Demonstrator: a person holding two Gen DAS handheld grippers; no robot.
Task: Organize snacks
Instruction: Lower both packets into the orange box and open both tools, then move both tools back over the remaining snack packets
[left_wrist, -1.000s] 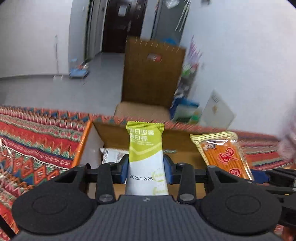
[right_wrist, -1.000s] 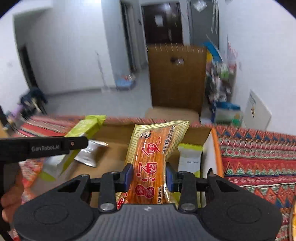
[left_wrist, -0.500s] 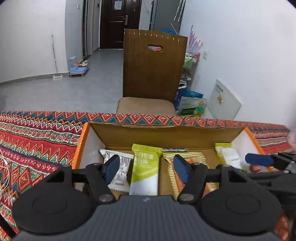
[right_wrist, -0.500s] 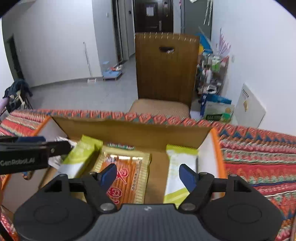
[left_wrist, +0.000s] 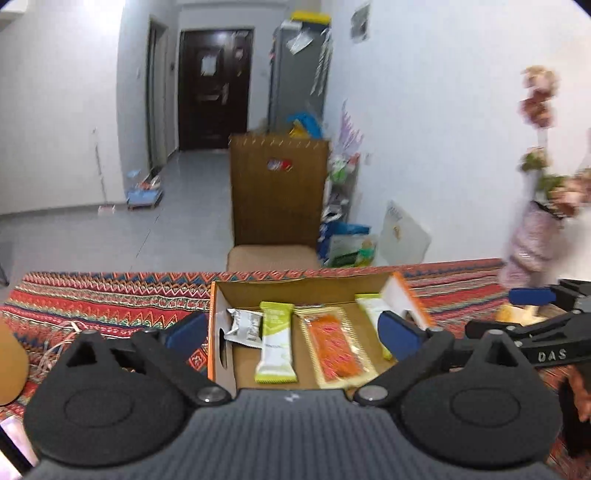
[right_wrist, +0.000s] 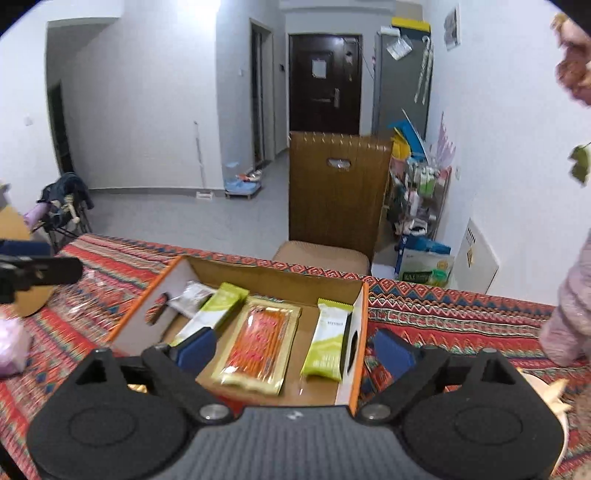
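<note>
Open brown cardboard box with orange-edged white end walls (right_wrist: 354, 314) on a worktop under a red zigzag-patterned cloth (right_wrist: 461, 314). Contents, left to right — crumpled silver foil packet (right_wrist: 192, 295); lime-green and white bar wrapper (right_wrist: 212, 310); clear yellow-edged pack of orange sticks (right_wrist: 258, 347); second green-and-white bar wrapper (right_wrist: 327, 339). Black right gripper (right_wrist: 291, 350) — blue-padded jaws spread wide, empty.

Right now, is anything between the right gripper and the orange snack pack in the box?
Nothing visible. The right gripper hangs open directly above the orange snack pack, which lies flat and uncovered in the box.
</note>
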